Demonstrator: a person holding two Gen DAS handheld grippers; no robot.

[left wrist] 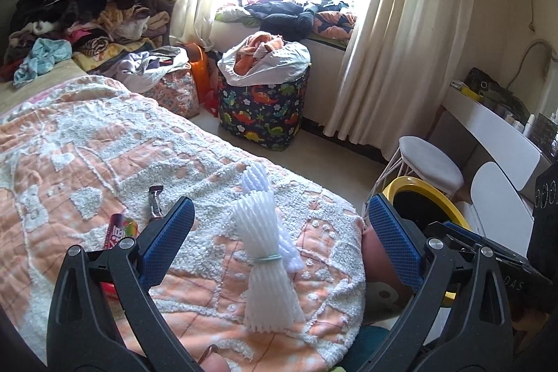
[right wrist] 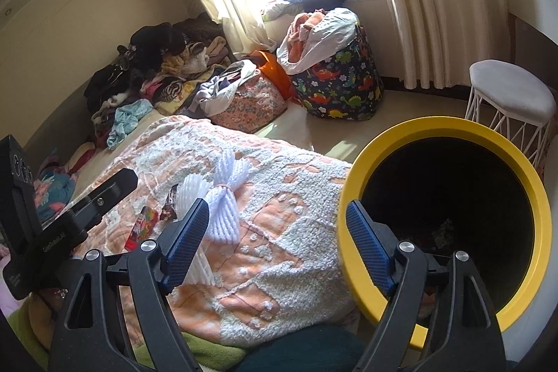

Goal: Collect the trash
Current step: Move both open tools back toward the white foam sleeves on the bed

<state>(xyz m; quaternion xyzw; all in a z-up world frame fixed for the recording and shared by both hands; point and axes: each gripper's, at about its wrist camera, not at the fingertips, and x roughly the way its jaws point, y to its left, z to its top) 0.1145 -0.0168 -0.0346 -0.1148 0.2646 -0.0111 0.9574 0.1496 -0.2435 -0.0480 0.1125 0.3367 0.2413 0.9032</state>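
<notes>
A white foam-net bundle [left wrist: 265,253] tied with a rubber band lies on the orange and white blanket [left wrist: 87,142]. My left gripper [left wrist: 282,232] hovers over it, open, with the bundle seen between its blue pads, which do not touch it. A colourful wrapper [left wrist: 118,230] and a dark wrapper [left wrist: 156,201] lie to its left. In the right wrist view my right gripper [right wrist: 279,229] stands open and empty. The foam bundle [right wrist: 223,197] lies beyond its left finger. The yellow-rimmed bin [right wrist: 443,124] sits behind its right finger. Both wrappers [right wrist: 143,225] lie further left.
A dinosaur-print laundry bag [left wrist: 265,114] and a floral bag [left wrist: 174,93] stand on the floor by the curtain. Clothes are piled at the head of the bed [left wrist: 87,9]. A white stool [right wrist: 509,96] stands behind the bin, beside a white desk [left wrist: 495,124].
</notes>
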